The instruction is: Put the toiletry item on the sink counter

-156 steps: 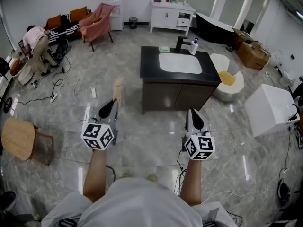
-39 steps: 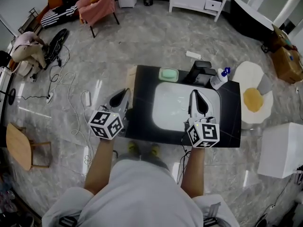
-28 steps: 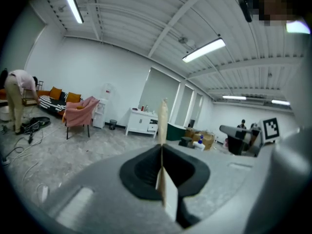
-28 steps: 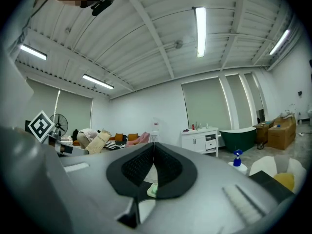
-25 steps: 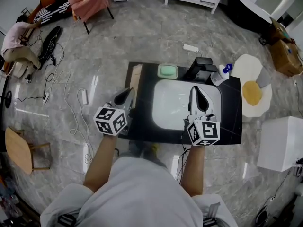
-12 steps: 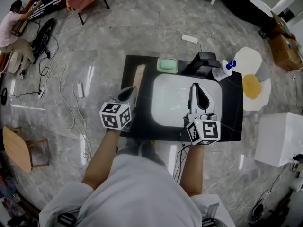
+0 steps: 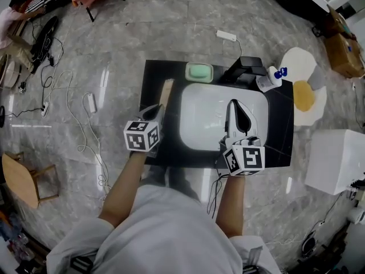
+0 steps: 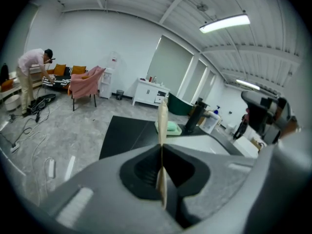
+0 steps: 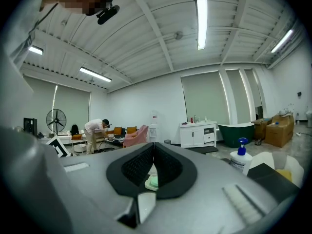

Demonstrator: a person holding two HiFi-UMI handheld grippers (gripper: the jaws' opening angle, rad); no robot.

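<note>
Jaws of left gripper (image 7: pixel 154 111) pinch thin tan toiletry item (image 7: pixel 166 91), held on edge above desk (image 7: pixel 155 73) left side | right gripper (image 7: pixel 232 105) jaws pressed together on nothing, above white basin (image 7: pixel 205 119) | green soap dish (image 7: pixel 199 71) behind basin.

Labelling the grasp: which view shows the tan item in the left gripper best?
Head view: the tan item shows its flat length, jutting from the left gripper over the counter. Left gripper view shows it only edge-on, clamped between the jaws. Right gripper view misses it.
</note>
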